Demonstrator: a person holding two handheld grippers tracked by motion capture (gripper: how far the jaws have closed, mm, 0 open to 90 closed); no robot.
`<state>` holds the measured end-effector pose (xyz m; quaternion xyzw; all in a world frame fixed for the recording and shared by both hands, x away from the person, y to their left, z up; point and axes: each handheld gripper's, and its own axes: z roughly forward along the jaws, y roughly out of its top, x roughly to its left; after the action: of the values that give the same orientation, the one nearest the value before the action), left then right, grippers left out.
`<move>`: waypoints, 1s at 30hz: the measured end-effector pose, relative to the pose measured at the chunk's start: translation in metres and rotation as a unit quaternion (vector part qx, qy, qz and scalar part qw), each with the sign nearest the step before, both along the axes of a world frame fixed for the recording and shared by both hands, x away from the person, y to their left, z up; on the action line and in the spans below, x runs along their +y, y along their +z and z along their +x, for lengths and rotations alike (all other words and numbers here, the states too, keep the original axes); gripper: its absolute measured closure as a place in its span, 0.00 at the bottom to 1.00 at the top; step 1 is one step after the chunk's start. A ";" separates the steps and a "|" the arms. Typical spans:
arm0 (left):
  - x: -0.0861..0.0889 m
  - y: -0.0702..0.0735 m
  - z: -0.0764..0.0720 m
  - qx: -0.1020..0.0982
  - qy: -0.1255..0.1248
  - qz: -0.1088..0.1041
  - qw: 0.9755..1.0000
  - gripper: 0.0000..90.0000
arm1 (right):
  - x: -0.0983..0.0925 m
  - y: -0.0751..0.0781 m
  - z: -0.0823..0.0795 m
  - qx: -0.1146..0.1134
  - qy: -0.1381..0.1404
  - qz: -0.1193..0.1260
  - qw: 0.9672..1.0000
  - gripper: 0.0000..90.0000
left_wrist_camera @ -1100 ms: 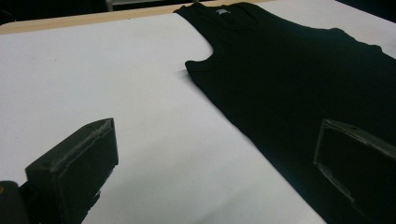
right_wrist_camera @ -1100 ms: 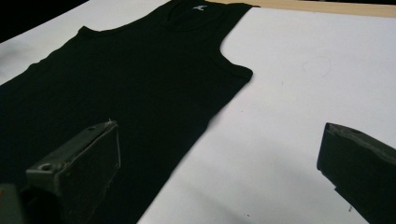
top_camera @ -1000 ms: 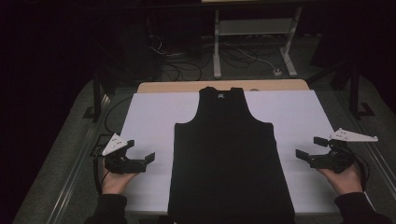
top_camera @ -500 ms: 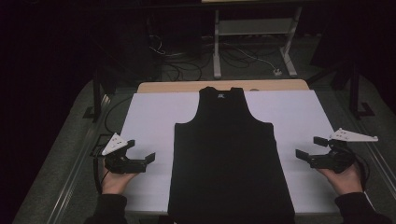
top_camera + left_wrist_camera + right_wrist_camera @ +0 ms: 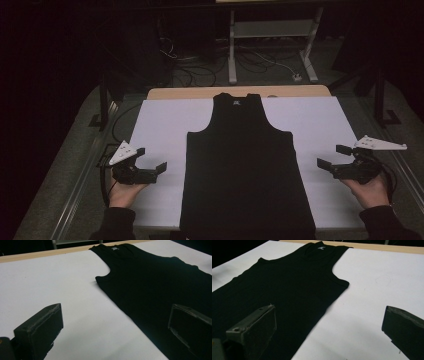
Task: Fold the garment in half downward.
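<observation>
Hands low at near table edge, palms up under grippers; left gripper [image 5: 150,161] and right gripper [image 5: 332,156] both gape wide, empty, pointing inward. Between them black tank top [image 5: 245,165] lies flat on white sheet [image 5: 160,125], neck at far end

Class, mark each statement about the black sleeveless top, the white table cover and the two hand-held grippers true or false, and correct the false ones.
1. The black sleeveless top lies flat on the white table cover. True.
2. The left gripper is clamped on the top's side edge. False: its jaws stand open, apart from the cloth.
3. The right gripper is open and holds nothing. True.
4. The top's neckline points toward the person. False: it points to the far edge, and the hem is near.
5. The top is folded in half. False: it is spread out whole.
</observation>
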<state>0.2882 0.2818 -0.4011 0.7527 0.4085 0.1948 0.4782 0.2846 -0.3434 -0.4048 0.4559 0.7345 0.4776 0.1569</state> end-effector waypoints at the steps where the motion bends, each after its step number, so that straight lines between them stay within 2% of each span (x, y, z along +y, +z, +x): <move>1: 0.000 0.000 0.000 -0.001 0.000 -0.003 1.000 0.00 | 0.000 0.001 0.000 0.000 0.000 0.000 1.000 0.00; 5: -0.001 0.003 0.001 -0.006 -0.003 -0.003 1.000 0.00 | 0.001 0.005 0.002 -0.003 0.003 -0.005 1.000 0.00; 10: -0.002 0.008 0.002 -0.008 -0.002 0.007 1.000 0.00 | 0.000 0.010 0.003 0.003 0.006 -0.007 1.000 0.00; 14: -0.002 0.008 0.007 0.013 -0.003 0.022 1.000 0.00 | 0.000 0.014 0.006 0.004 0.008 -0.010 1.000 0.00; 16: -0.001 0.009 0.009 0.021 -0.002 0.012 1.000 0.00 | -0.001 0.014 0.007 0.009 0.009 -0.009 1.000 0.00; 18: -0.001 0.010 0.011 0.024 -0.002 0.016 1.000 0.00 | -0.001 0.014 0.008 0.008 0.010 -0.012 1.000 0.00; 21: -0.003 0.012 0.013 0.023 -0.007 0.026 0.999 0.00 | 0.000 0.015 0.011 0.010 0.011 -0.014 1.000 0.00; 27: -0.004 0.017 0.016 0.013 -0.013 0.032 0.999 0.00 | 0.000 0.021 0.016 0.012 0.012 -0.016 1.000 0.00; 30: -0.004 0.019 0.018 0.019 -0.017 0.031 0.999 0.00 | -0.001 0.022 0.018 0.016 0.013 -0.015 1.000 0.00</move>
<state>0.3065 0.2780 -0.3825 0.7773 0.3983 0.1848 0.4505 0.3026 -0.3441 -0.3828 0.4511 0.7498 0.4617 0.1457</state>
